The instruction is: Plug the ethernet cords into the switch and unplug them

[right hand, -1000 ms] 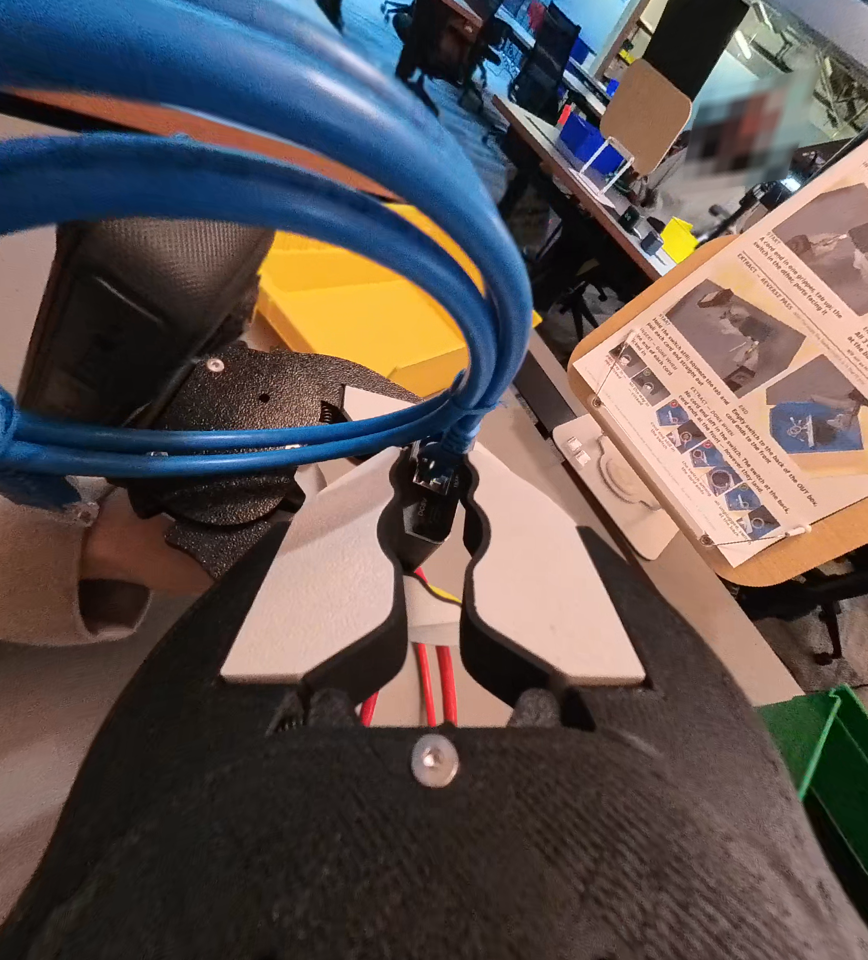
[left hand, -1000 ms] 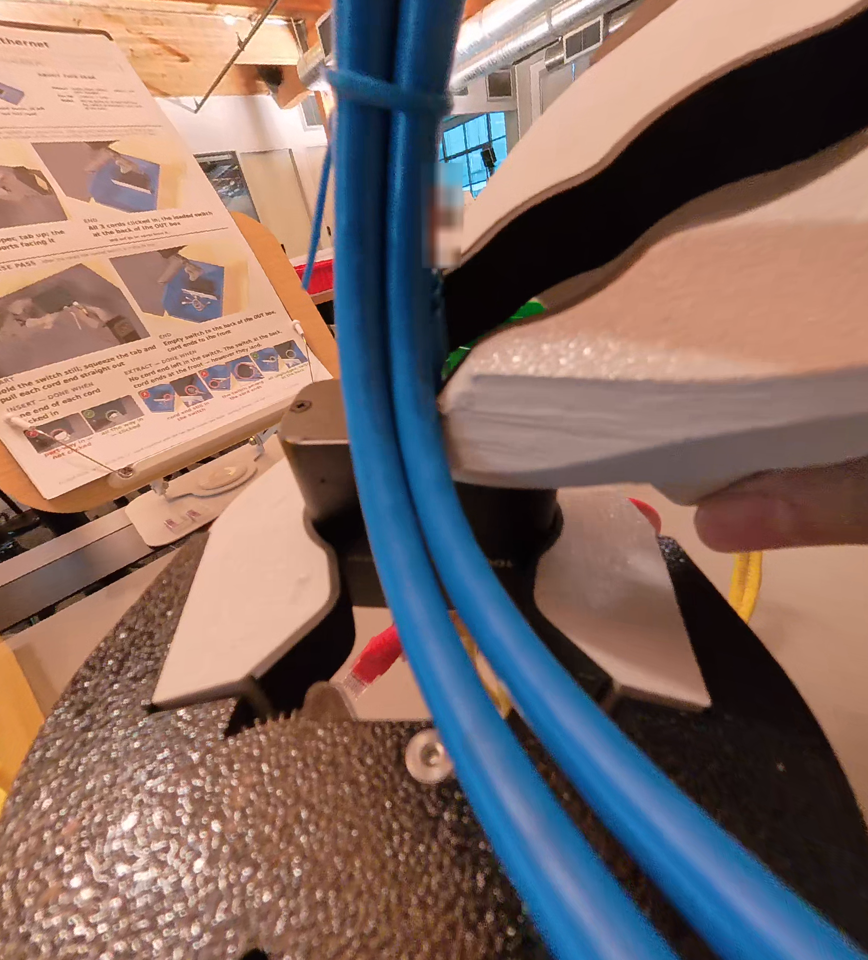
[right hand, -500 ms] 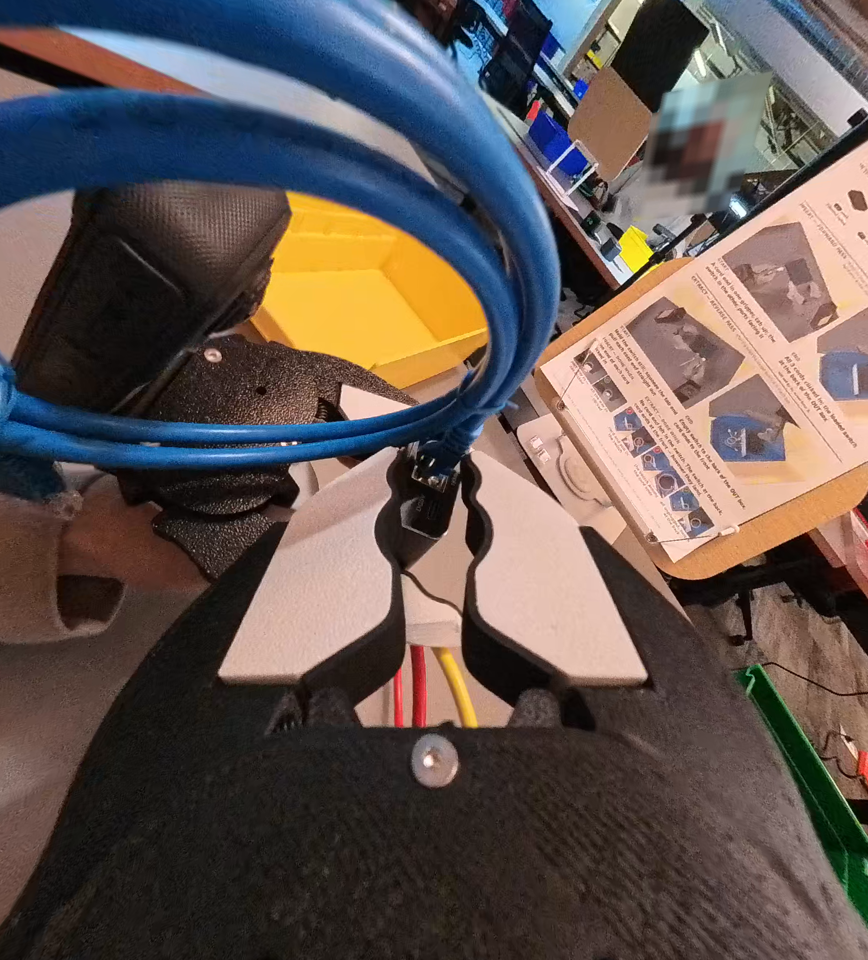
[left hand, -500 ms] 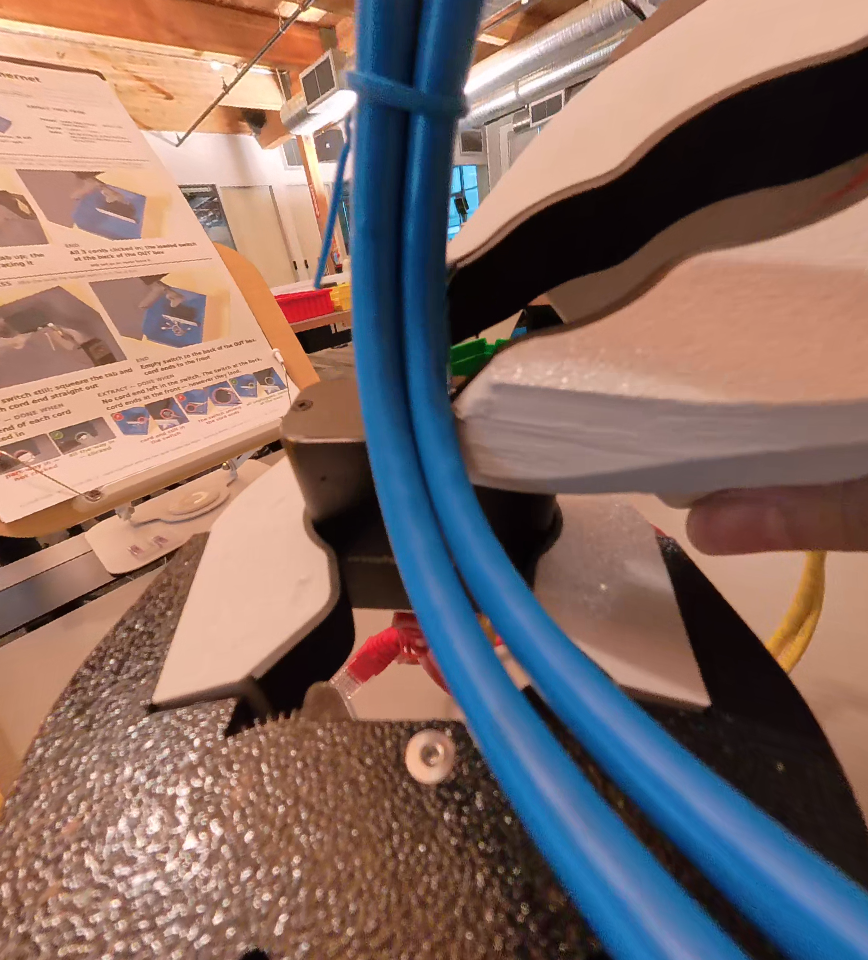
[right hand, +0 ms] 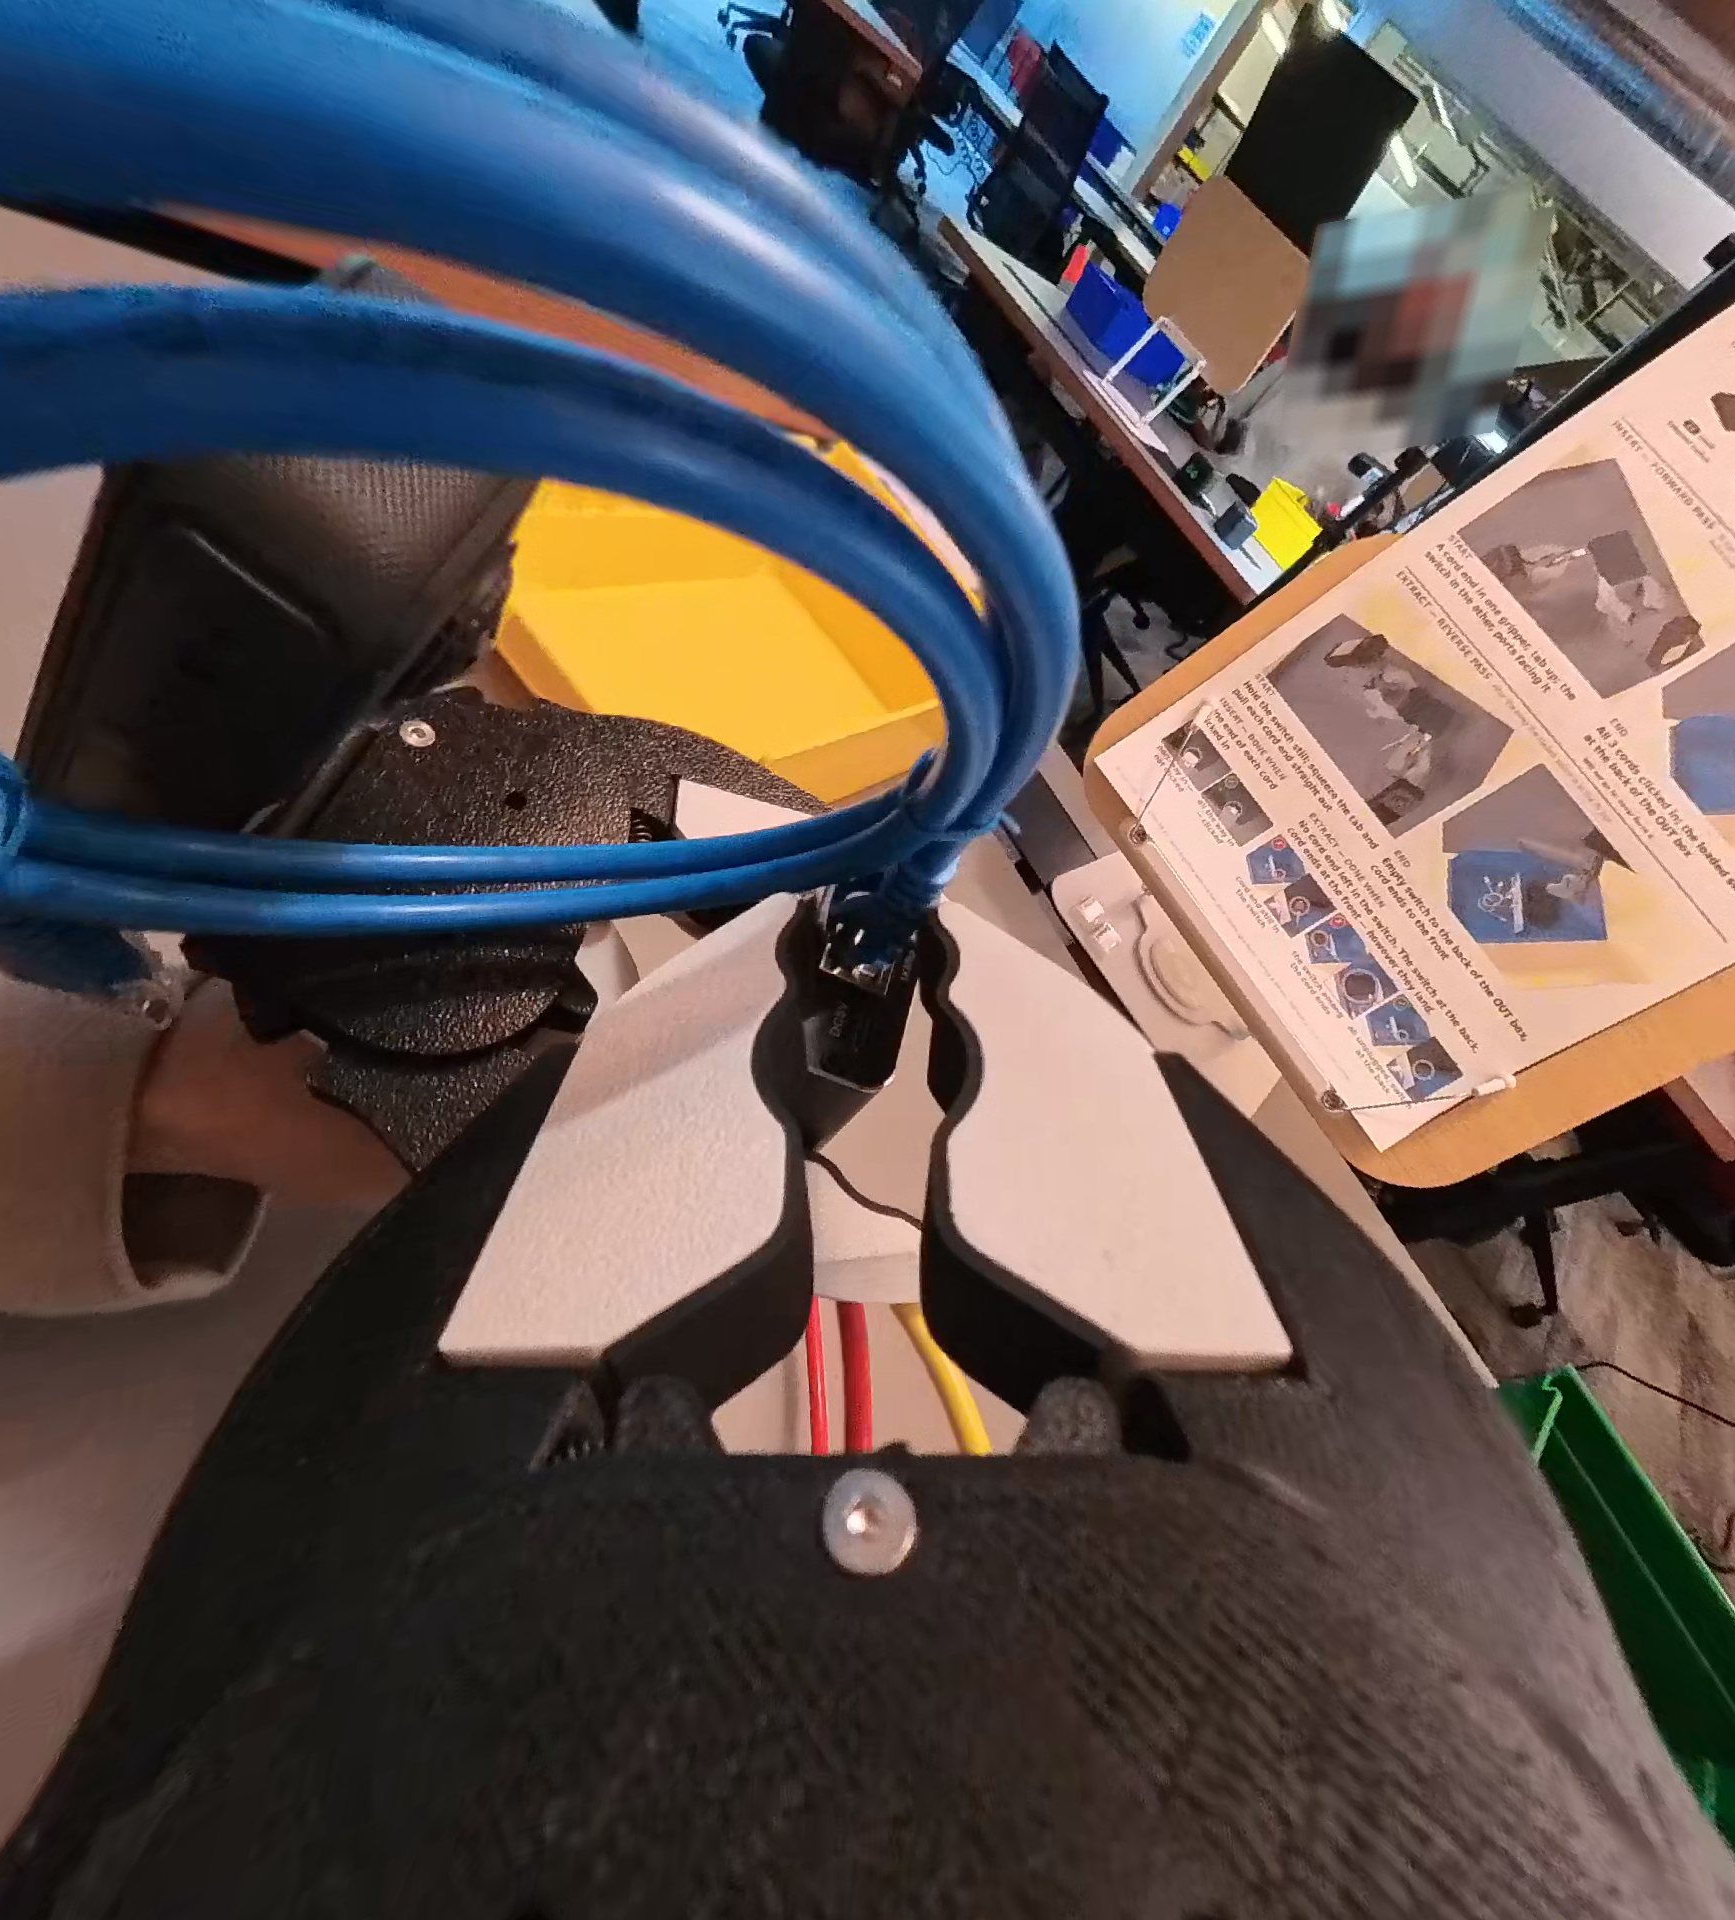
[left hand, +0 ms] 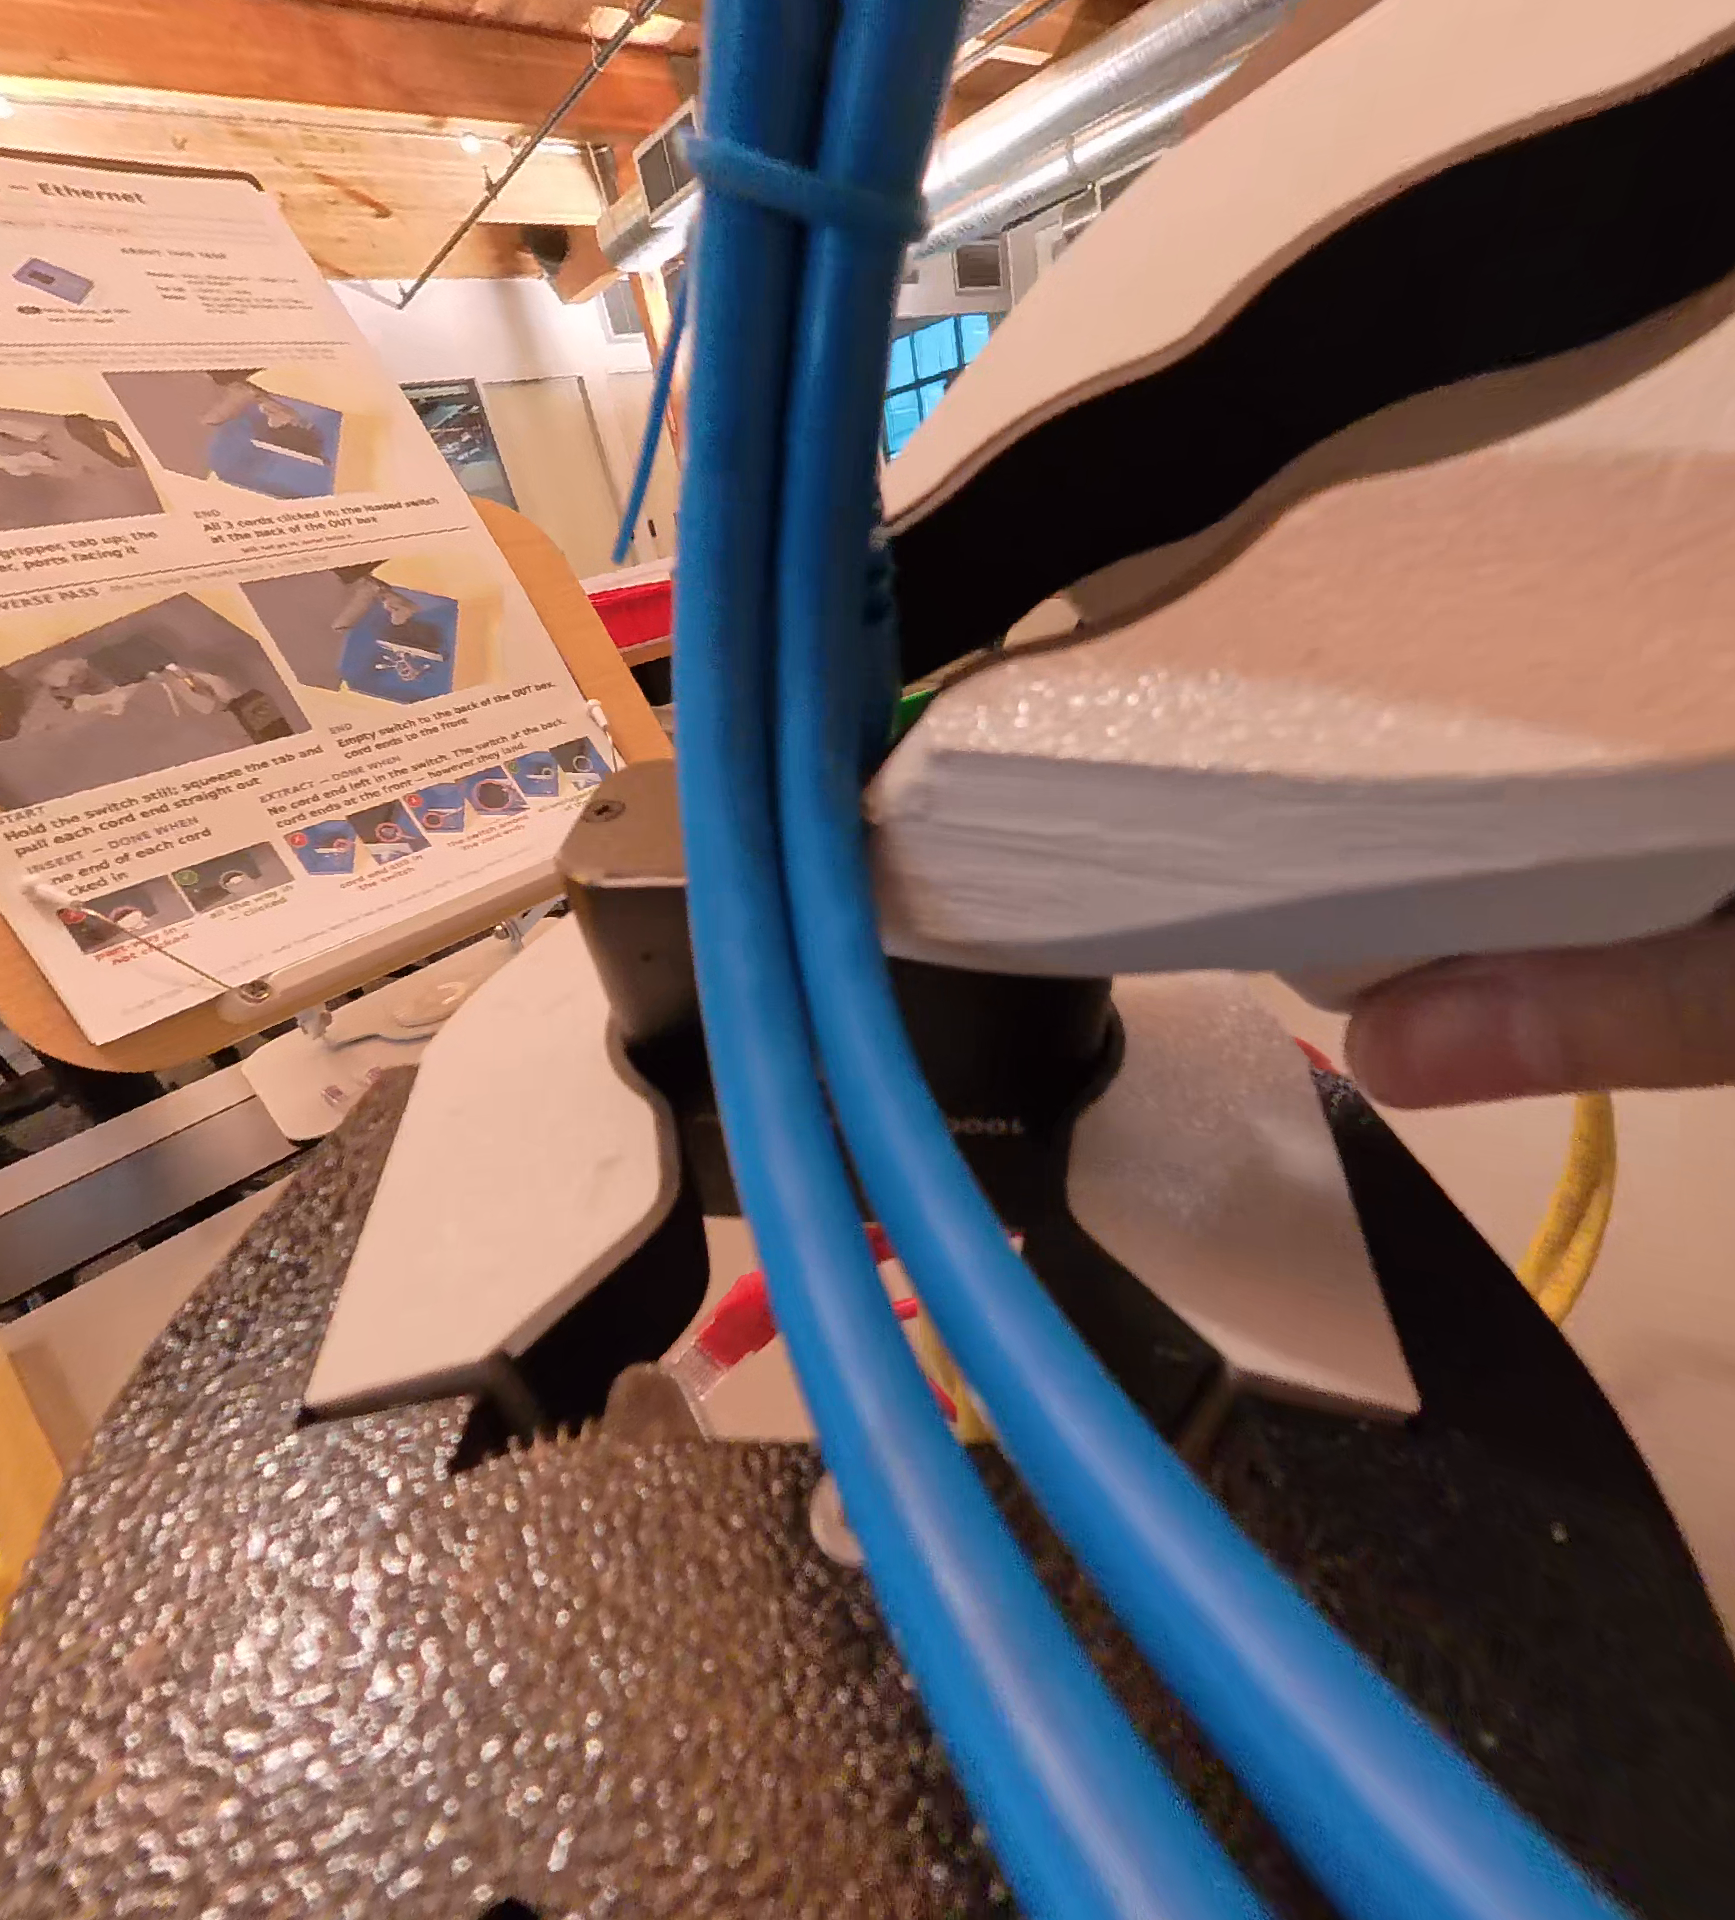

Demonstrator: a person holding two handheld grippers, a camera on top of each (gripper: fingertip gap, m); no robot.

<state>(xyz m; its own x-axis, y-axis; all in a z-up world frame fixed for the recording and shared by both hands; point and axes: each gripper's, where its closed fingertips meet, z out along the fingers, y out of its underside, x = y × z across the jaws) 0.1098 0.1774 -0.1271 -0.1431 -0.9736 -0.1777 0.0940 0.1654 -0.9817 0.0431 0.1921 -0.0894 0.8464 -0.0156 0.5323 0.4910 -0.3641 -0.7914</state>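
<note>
Loops of blue cord (left hand: 749, 831), bound by a blue tie (left hand: 801, 197), hang in the air between the two grippers, well above the worktop (left hand: 1673, 1403). The left gripper (left hand: 873, 1039) is clenched across the width of the dark switch (left hand: 624, 904) and holds it up, so that the port side faces the other tool. The right gripper (right hand: 863, 935) comes at it from the opposite side, its fingers drawn in tight about the plug end of the blue cord right at a port. It looks to me to be gripping the plug, though the switch casing sits so close behind that I can't be sure of the contact. The plug looks seated or very nearly so; whether it has latched is not visible.

A red plug (left hand: 728, 1340) and a yellow cord (left hand: 1569, 1216) lie loose on the worktop beneath the grippers, so I judge the blue one is the only cord at the switch. Whether it is going in or coming out, I can't say. A finger (left hand: 1569, 1029) of the person rests under the right tool, probably steadying it. The instruction sheet (left hand: 167, 623) stands propped by the worktop's far edge, and a yellow bin (right hand: 697, 644) sits behind the left gripper.
</note>
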